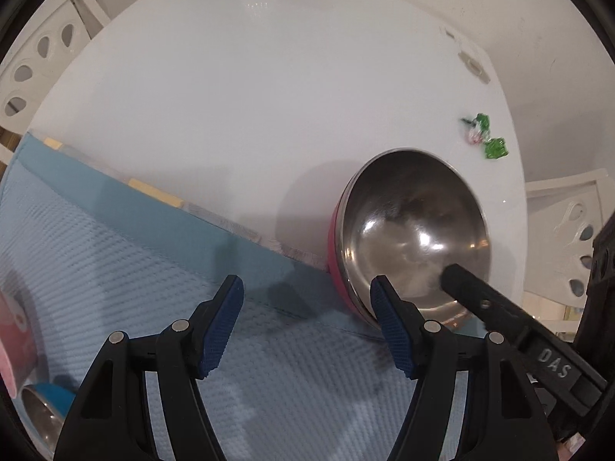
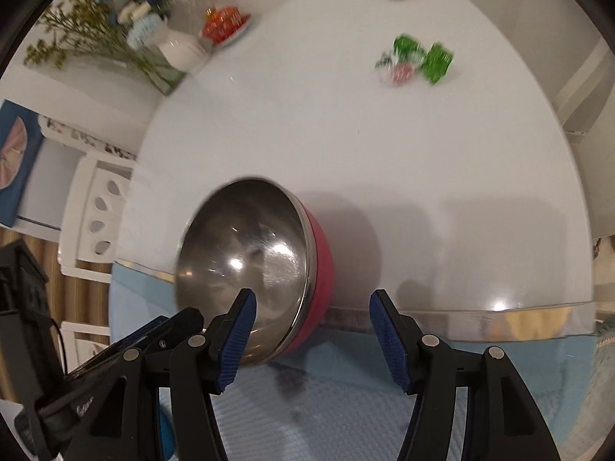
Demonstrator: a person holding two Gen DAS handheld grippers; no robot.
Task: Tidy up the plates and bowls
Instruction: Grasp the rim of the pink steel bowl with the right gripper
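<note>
A steel bowl with a pink outer shell (image 1: pixel 411 230) sits tilted on the white worktop (image 1: pixel 250 96), its lower rim resting at the edge of the light blue mat (image 1: pixel 134 269) and its shiny inside turned toward both cameras. The left claw (image 1: pixel 307 326) hangs over the mat with its blue-padded fingers (image 1: pixel 221 326) spread apart and nothing between them; its right-hand finger stands just in front of the bowl's near rim, though whether it touches is hard to judge through the fisheye. The right claw (image 2: pixel 311 340) is also released — its left pad (image 2: pixel 234 340) overlaps the bowl's (image 2: pixel 246 249) steel inside in the picture while the other pad stands off to the pink side, so the rim lies roughly in the gap, not pressed. In the left wrist view a black finger of the right claw (image 1: pixel 476 296) reaches down into the bowl. A few green and pink wrapped sweets (image 2: pixel 417 61) lie well apart from the bowl, farther back on the worktop, and a white vase of dried flowers (image 2: pixel 180 48) stands at the far edge beside a small dish of red pieces (image 2: pixel 225 25). At the left wrist view's lower left corner a blue bowl (image 1: pixel 46 407) and something pink (image 1: pixel 13 345) show partly — too cropped to tell more.
</note>
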